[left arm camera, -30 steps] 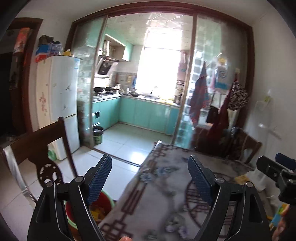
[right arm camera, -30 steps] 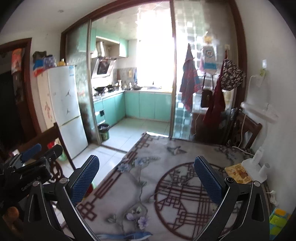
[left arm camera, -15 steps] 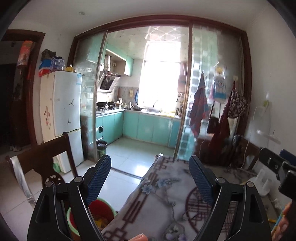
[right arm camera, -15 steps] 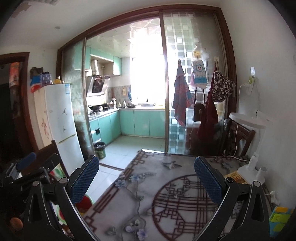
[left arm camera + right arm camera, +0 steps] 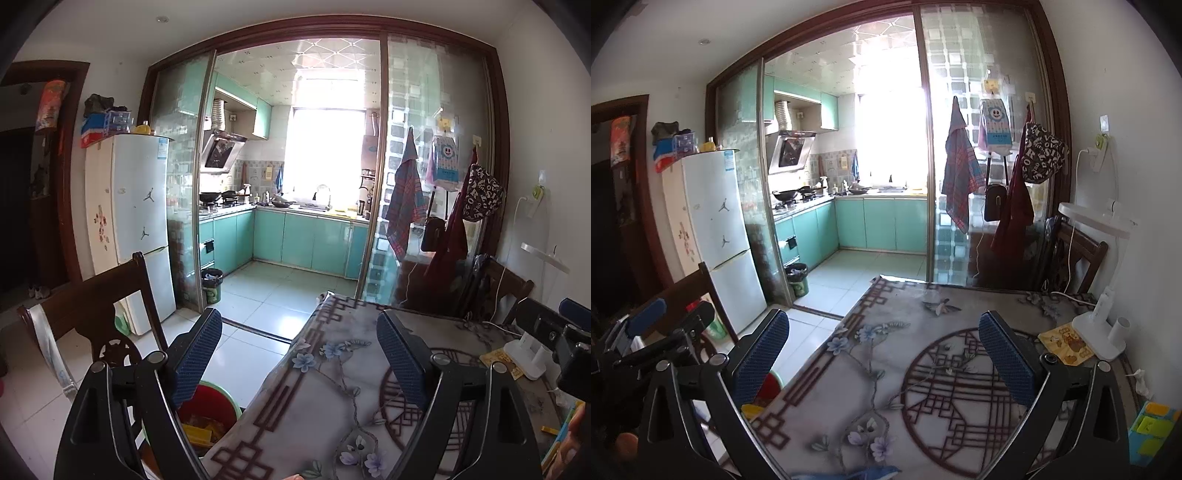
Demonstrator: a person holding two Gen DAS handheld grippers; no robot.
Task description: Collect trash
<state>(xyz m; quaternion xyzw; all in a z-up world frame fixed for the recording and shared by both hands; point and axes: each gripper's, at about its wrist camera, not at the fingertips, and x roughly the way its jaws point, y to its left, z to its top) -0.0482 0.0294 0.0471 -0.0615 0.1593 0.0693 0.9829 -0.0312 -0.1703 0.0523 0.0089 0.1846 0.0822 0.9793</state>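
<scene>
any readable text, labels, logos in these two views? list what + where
"ORS", partial large white letters on the black bag hanging by the glass door.
Blue smiley-face bag: print too small to read.
Fridge top sticker: blurred; silhouette decals are wordless.
Yellow packet on table: unreadable.

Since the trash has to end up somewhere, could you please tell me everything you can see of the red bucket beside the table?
The red bucket is a round, plastic-looking pail, red inside with a light green rim. It stands upright and open on the tiled floor, between the wooden chair and the edge of the table, which hides its right side. Yellow wrappers or scraps lie inside. The open left tongs partly cover it from this view and hold nothing. The right wrist view shows only a sliver of its rim.
</scene>
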